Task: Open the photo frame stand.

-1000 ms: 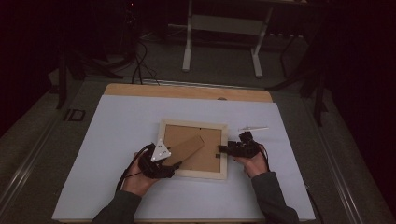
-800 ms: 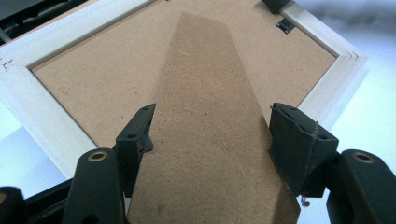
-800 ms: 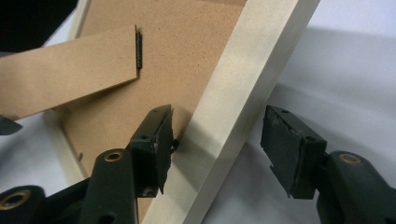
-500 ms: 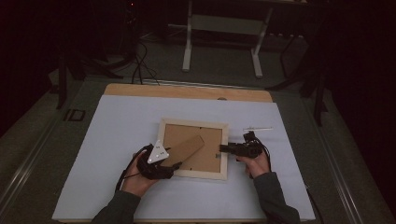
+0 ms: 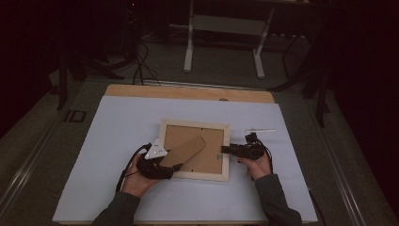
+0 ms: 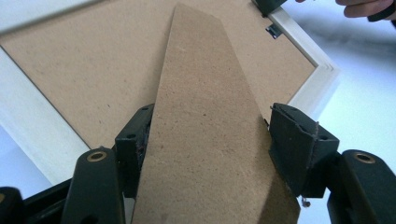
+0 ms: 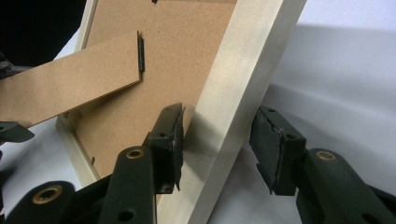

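On the white-covered table (image 5: 117, 141), the left gripper (image 6: 208, 140) had its two black jaws set on either edge of the cardboard stand (image 6: 205, 140), the hinged easel leg on the back of a picture frame (image 5: 195, 150), and appeared to be closed on it, the stand filling the gap between the pads. The stand rose at a slant from the brown backing board (image 6: 93, 70), its narrow end pointing toward the frame's far corner.

The right gripper (image 7: 219, 144) straddled the pale wooden rail (image 7: 238, 93) on the frame's right side, one jaw inside over the backing board, the other outside over the table cover. Its jaws had just been closing with the rail between them; the inner pad looked to be at the rail's edge, but a gap remained on the outer side, so no firm grip could be made out.

The frame lay face down near the middle of the table, slightly toward the person's side, with a small metal clip (image 6: 273, 31) on its right rail. A thin white strip (image 5: 259, 130) lay just beyond the right hand (image 5: 256, 165). The left hand (image 5: 139, 176) held its gripper at the frame's near left corner.
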Demonstrator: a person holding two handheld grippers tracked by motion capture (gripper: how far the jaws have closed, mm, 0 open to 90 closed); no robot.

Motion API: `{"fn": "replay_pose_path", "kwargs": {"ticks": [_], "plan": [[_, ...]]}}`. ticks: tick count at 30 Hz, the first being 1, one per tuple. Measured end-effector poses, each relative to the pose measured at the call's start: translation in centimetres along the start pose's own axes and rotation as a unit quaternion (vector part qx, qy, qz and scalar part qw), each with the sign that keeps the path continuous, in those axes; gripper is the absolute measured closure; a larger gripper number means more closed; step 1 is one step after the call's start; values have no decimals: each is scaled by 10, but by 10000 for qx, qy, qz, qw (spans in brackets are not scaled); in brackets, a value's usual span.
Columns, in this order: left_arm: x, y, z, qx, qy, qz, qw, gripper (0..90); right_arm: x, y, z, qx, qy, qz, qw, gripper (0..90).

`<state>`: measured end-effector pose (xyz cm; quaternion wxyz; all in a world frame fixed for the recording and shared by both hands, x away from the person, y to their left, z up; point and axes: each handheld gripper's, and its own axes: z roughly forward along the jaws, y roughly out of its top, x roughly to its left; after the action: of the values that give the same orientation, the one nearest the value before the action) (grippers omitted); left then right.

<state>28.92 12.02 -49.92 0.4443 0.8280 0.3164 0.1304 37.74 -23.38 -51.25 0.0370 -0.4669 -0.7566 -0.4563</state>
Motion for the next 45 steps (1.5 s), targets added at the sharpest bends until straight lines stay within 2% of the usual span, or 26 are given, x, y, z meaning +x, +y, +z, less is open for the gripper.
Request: {"fn": "replay_pose_path", "kwargs": {"ticks": [2,4,5,6,7,9,10,11,12,14,16,20,25,27,30,31,32,36,39,42,45], "plan": [[4,0,0,32,-206,-236,9995,372,1,0,0,-24,-36,-15,10000,547],[6,0,-1,31,-275,-302,9992,375,1,0,0,-30,-46,-14,10000,547],[11,0,-2,14,-533,-577,9969,377,2,0,0,-44,-47,-27,10000,547],[11,0,-2,14,-533,-577,9969,376,2,0,0,-47,-52,-42,10000,547],[16,-1,-3,-12,-820,-842,9931,376,2,0,0,-53,-60,-52,10000,547],[16,-1,-3,-12,-820,-842,9931,378,3,0,0,-55,-70,-64,9999,547],[26,-4,-5,-124,-1260,-1324,9831,406,4,0,0,-76,-86,-99,9999,548],[29,-5,-5,-121,-1325,-1441,9806,435,4,0,-1,-78,-100,-127,9998,548],[30,-6,-5,-97,-1364,-1493,9793,449,5,1,-1,-86,-97,-138,9998,549],[30,-6,-5,-43,-1363,-1492,9794,460,5,1,-1,-88,-105,-142,9998,549],[29,-6,-3,146,-1311,-1461,9804,468,5,1,-1,-97,-116,-151,9998,549],[28,-5,-2,277,-1230,-1481,9809,516,6,1,-1,-114,-132,-182,9997,550],[27,-5,-2,407,-1153,-1378,9829,528,9,1,-2,-122,-163,-253,9995,551],[26,-4,-2,429,-1196,-1342,9828,550,10,2,-3,-128,-185,-315,9993,552],[23,-3,-1,533,-1177,-1211,9842,571,12,3,-4,-144,-204,-367,9990,555],[21,-2,-1,582,-1138,-1061,9861,579,13,3,-4,-164,-210,-398,9989,555],[18,0,-1,593,-1087,-950,9877,584,14,4,-5,-166,-223,-416,9987,556],[17,1,-3,586,-1034,-825,9895,586,14,4,-6,-176,-226,-489,9984,550],[16,1,-2,578,-1015,-770,9902,586,15,4,-6,-153,-227,-540,9982,542],[15,2,-2,573,-962,-709,9912,587,15,3,-4,10,-198,-698,9974,504],[14,2,-2,574,-935,-673,9917,587,15,2,-3,97,-146,-756,9970,474]]}}
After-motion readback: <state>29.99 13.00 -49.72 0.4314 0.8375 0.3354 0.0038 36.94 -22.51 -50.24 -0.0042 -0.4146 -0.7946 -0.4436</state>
